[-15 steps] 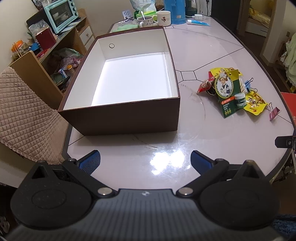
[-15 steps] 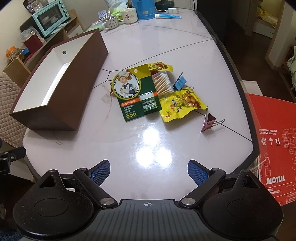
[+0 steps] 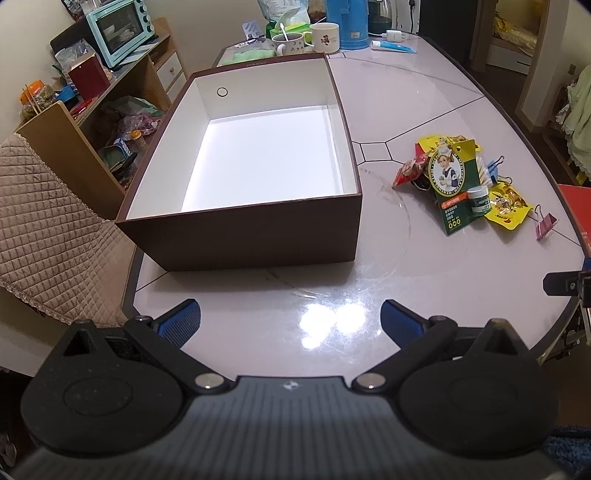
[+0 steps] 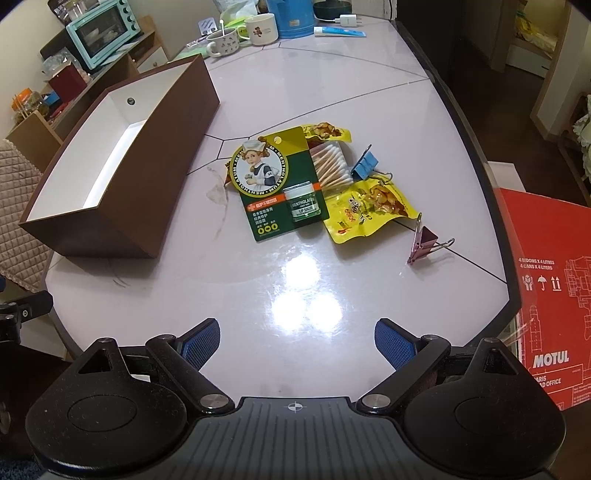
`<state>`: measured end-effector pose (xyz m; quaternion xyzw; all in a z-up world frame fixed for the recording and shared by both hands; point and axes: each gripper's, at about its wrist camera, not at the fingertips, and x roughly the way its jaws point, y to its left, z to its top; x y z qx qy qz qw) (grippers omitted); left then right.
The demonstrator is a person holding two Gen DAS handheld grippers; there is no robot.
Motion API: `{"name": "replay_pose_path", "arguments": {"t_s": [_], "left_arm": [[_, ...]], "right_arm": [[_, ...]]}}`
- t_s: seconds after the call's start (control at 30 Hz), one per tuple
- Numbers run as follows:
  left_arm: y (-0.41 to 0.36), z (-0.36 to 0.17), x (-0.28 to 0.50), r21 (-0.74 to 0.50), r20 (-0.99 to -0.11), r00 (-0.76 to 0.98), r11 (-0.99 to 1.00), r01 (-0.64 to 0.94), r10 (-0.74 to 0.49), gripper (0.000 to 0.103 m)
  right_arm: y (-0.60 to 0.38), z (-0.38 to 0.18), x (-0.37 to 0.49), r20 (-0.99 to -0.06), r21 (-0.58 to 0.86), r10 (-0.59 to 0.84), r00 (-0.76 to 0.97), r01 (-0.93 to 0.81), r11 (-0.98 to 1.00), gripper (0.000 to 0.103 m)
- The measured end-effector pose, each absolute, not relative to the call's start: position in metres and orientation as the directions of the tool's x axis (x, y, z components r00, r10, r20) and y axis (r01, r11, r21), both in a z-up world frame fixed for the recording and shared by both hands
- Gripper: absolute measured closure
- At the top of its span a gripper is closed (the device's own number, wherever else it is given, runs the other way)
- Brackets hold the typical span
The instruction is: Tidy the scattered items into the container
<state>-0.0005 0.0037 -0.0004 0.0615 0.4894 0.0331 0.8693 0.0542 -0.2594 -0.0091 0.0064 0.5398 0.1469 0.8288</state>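
An open brown box with a white, bare inside stands on the left of the pale table; the right wrist view shows its side wall. To its right lies a small heap: a green lip-balm card, a cotton-swab pack, yellow snack packets, a red packet and a blue binder clip. A pink binder clip lies apart, nearer the table's edge. My left gripper hangs open over the table in front of the box. My right gripper hangs open short of the heap. Nothing is between either pair of fingers.
Mugs, a blue kettle and a tube stand at the table's far end. A red carton sits off the right edge. A quilted chair and a shelf with a small oven are to the left.
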Motion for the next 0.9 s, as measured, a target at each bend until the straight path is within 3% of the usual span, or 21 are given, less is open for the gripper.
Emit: {"name": "replay_pose_path", "arguments": {"t_s": [0.9], "left_arm": [[0.001, 0.0003, 0.0057, 0.12, -0.85, 0.516, 0.993, 0.002, 0.102, 0.0]], "right_arm": [[-0.2614, -0.0066, 0.0604, -0.891, 0.174, 0.258, 0.375, -0.244, 0.954, 0.01]]}}
